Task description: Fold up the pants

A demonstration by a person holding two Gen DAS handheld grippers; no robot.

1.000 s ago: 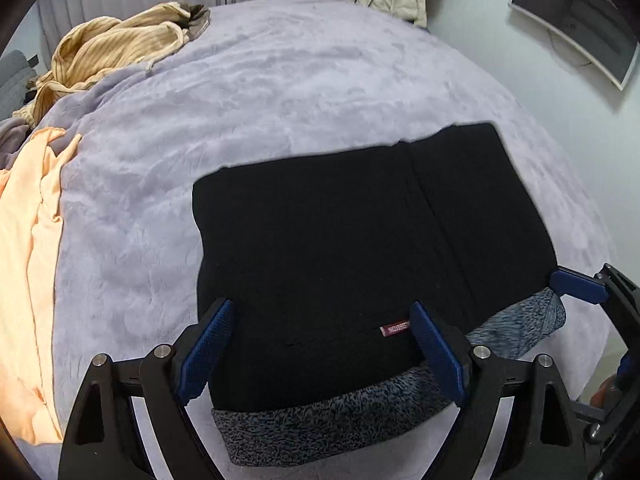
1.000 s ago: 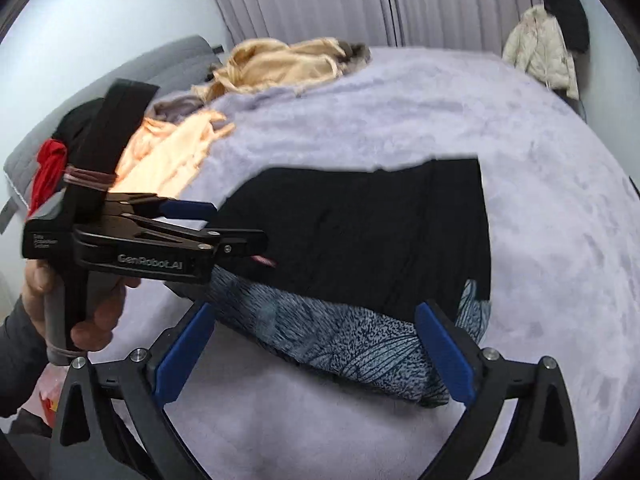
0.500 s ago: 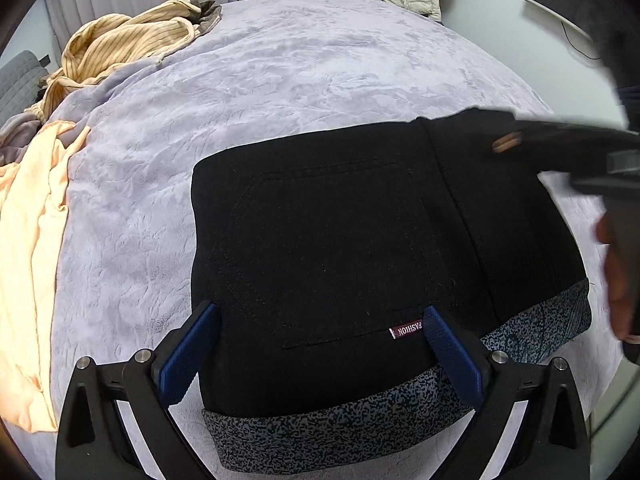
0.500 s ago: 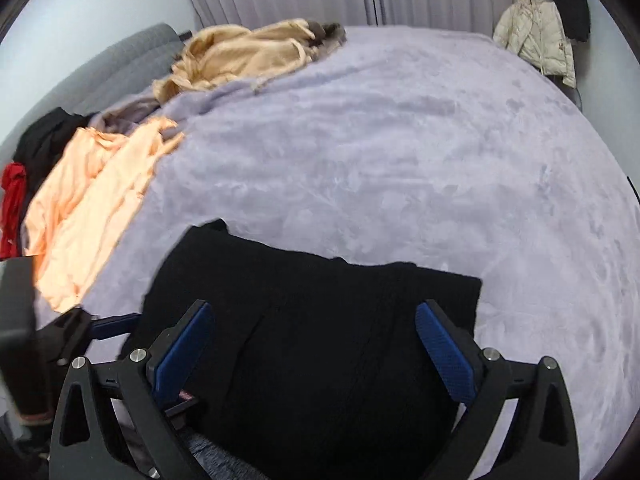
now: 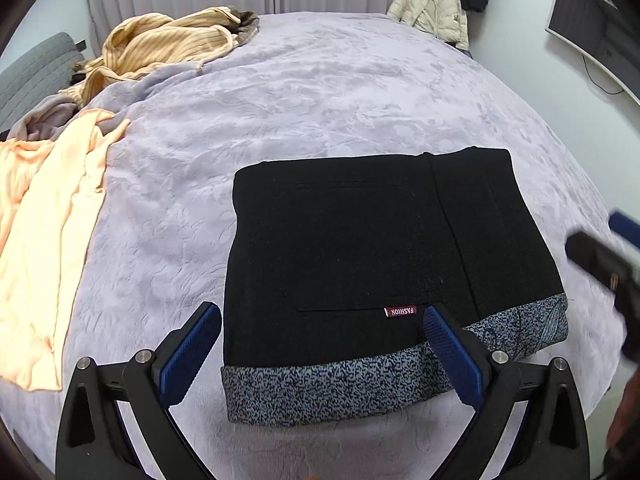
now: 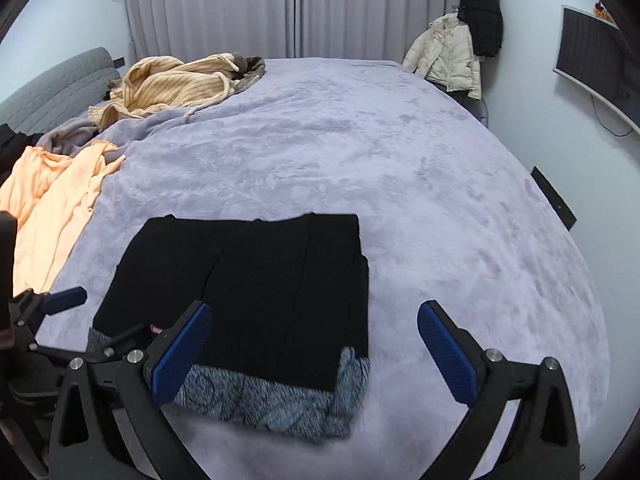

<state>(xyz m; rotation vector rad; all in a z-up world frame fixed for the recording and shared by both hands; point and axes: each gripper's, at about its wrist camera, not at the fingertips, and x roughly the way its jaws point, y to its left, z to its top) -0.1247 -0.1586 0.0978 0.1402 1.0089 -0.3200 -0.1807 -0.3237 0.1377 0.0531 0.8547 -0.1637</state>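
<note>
One pair of black pants [image 5: 360, 248], folded into a flat rectangle with a speckled grey lining strip along its near edge, lies on the lilac bed [image 5: 320, 100]. Two tongs over that edge: left tongs [image 5: 320, 344] just opened wide, right tongs [image 6: 316, 344] spread, both empty. Two loose garments at the bed's left: one orange [image 5: 48, 216], one yellow striped [image 5: 160, 48].

Your left gripper [image 5: 322, 354] has matte black triangular arms with cut-out windows, silver screw heads at the joints, and ribbed blue pads lining its fingers [image 5: 450, 354]. Your right gripper [image 6: 314, 354] is built the same: black arms, silver screws, blue ribbed pads.
</note>
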